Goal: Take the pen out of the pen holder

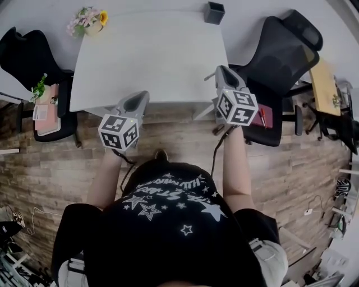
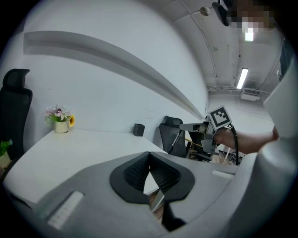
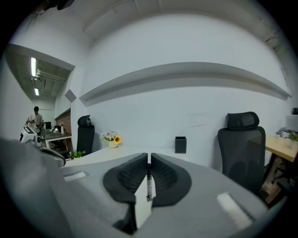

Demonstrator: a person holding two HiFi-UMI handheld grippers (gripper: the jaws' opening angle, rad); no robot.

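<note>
Between closed right tongs (image 3: 149,160), a slim black-and-white pen (image 3: 149,187) is pinched, left tongs (image 2: 149,159) closed empty; it could be dropped if jolted.

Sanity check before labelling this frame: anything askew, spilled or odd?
Nothing spilled or tipped: the pen holder and flower pot stand upright on the table. One oddity: the right gripper is shut on a pen at the table's near edge, far from the holder, so the pen seems already out. The left gripper is shut, empty.

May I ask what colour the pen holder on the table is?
The pen holder is black, clearest in the right gripper view.
</note>
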